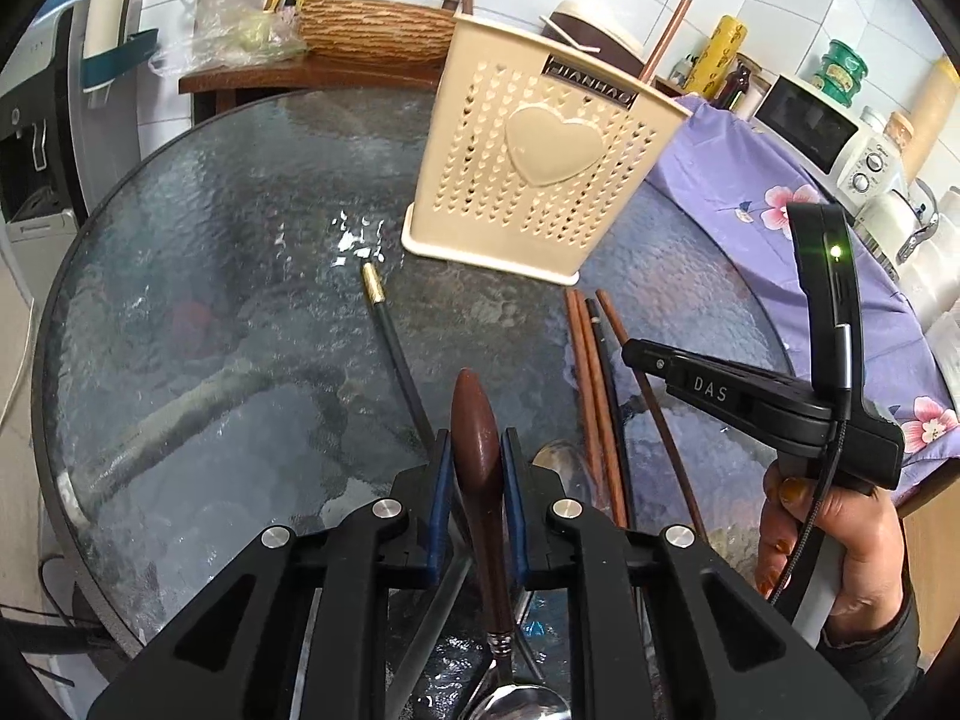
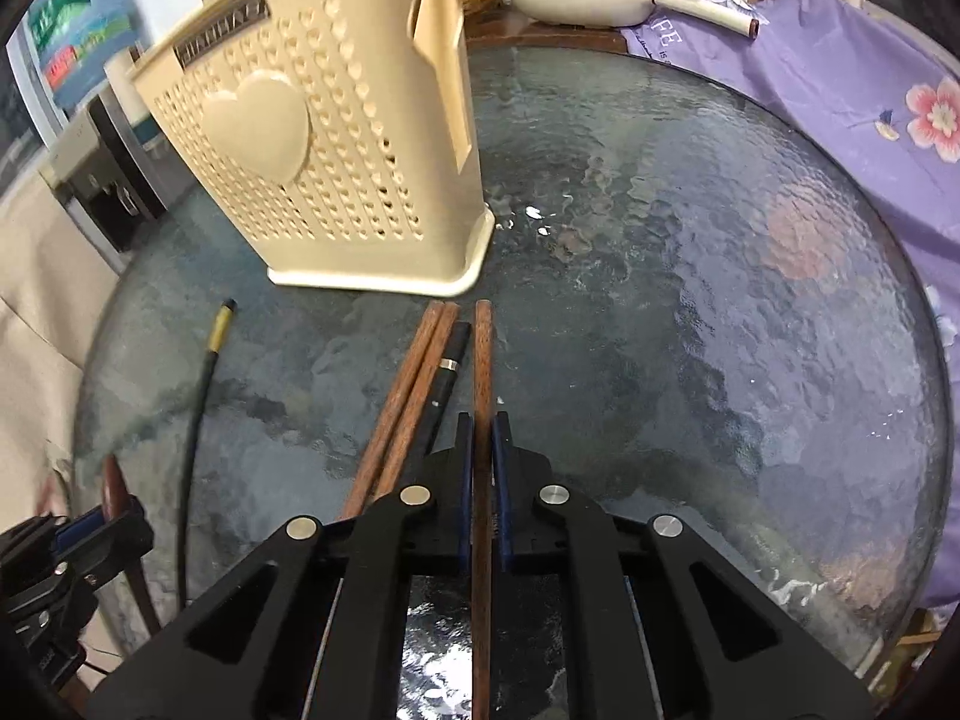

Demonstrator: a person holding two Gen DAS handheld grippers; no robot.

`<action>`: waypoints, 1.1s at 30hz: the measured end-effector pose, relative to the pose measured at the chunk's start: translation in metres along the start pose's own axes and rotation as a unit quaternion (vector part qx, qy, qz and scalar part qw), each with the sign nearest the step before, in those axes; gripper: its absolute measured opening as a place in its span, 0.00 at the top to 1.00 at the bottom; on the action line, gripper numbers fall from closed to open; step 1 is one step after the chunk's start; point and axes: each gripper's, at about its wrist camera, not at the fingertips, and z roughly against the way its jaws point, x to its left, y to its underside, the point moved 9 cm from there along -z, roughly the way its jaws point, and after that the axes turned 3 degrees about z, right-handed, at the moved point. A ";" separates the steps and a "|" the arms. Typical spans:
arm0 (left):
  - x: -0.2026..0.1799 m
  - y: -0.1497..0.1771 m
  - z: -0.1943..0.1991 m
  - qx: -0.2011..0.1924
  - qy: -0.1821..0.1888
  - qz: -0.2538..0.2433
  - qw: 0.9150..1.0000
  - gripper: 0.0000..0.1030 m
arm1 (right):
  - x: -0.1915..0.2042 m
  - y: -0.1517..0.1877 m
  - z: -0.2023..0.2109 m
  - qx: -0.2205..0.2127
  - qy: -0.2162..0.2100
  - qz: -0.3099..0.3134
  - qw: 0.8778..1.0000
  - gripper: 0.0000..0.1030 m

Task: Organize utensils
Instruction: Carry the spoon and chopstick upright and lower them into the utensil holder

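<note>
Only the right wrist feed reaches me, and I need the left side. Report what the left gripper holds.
Observer: The left gripper is shut on a brown wooden-handled spoon with a metal bowl.
Operator: Check the top of the cream perforated plastic utensil holder.
Observer: One reddish-brown wooden chopstick sticks up at its rim.
Operator: List what my fingers hide.
Observer: A second metal spoon bowl lies beside the loose chopsticks.

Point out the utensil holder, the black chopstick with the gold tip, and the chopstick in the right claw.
utensil holder (image 1: 552,144): left wrist view, on its raised heart.
black chopstick (image 1: 373,283): left wrist view, on its gold tip.
brown chopstick (image 2: 483,360): right wrist view, on the shaft ahead of the right claw (image 2: 482,438).
</note>
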 end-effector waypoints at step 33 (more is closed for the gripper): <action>-0.056 -0.026 0.088 -0.104 0.052 -0.072 0.991 0.86 | 0.034 -0.006 0.182 -0.204 -0.136 0.062 0.967 0.93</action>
